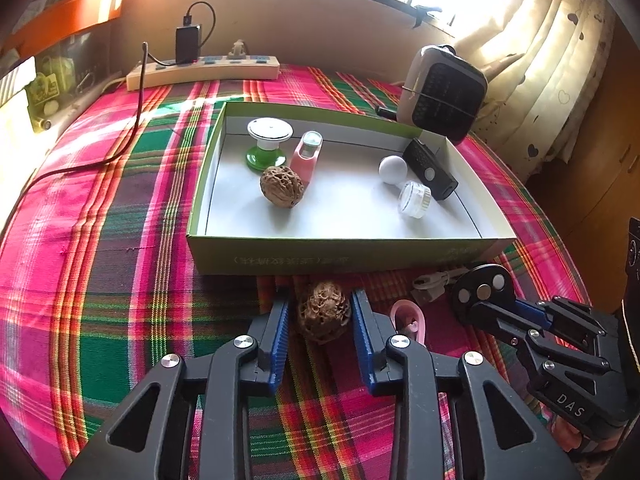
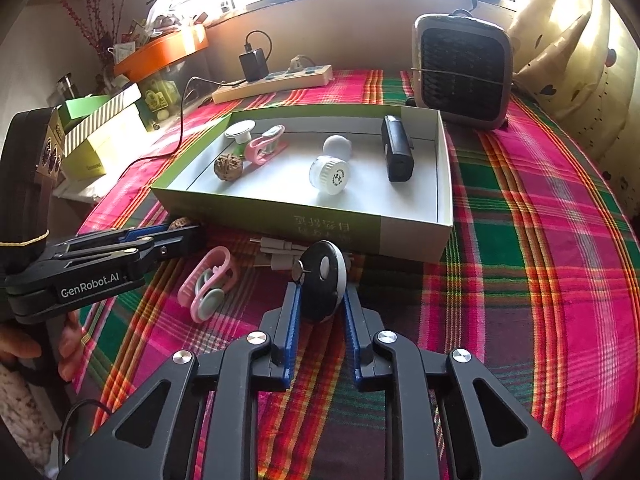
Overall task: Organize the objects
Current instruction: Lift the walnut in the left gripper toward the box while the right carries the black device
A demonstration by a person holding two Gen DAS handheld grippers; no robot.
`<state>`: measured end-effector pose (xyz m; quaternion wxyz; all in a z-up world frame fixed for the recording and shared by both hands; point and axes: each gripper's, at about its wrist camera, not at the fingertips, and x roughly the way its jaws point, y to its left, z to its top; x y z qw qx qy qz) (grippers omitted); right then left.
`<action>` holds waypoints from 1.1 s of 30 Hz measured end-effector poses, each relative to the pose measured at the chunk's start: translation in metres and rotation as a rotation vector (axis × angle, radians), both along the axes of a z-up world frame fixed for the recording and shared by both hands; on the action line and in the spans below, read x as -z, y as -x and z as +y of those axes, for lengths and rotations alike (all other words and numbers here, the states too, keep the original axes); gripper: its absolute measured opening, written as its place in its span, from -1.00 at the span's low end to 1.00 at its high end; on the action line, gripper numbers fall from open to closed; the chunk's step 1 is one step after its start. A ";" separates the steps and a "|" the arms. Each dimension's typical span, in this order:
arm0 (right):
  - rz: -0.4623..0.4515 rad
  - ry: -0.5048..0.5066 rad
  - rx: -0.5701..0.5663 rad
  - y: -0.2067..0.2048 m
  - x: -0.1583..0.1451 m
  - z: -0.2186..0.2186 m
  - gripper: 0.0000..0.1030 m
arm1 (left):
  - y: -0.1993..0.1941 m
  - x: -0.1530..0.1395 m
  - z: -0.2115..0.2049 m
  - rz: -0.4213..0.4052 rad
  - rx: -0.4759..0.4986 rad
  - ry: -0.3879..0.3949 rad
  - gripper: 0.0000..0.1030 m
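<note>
A green cardboard box sits on the counter, which wears a bright plaid cloth. Six things already lie inside it: a walnut, a pink clip, a green and white spool, a white ball, a clear little jar and a black gadget.

Some things are not in the box yet. The left tongs are spread with a second walnut between them; the sides look just beside it, maybe touching. The right tongs pinch a round black and white disc standing on its edge. A second pink clip and a grey cable plug lie on the cloth in front of the box.

So more than half looks done. Four things probably remain.
</note>
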<state>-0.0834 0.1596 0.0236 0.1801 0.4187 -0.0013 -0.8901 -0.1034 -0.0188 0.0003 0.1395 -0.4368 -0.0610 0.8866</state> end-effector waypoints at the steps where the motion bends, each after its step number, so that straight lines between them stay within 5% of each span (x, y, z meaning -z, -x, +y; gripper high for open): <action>1: 0.001 0.002 -0.003 0.000 0.000 0.000 -0.64 | 0.000 0.000 0.000 -0.001 0.000 -0.002 -0.47; 33: -0.015 0.057 0.001 -0.006 0.000 0.009 -0.76 | -0.002 0.000 0.001 -0.002 -0.001 0.000 -0.47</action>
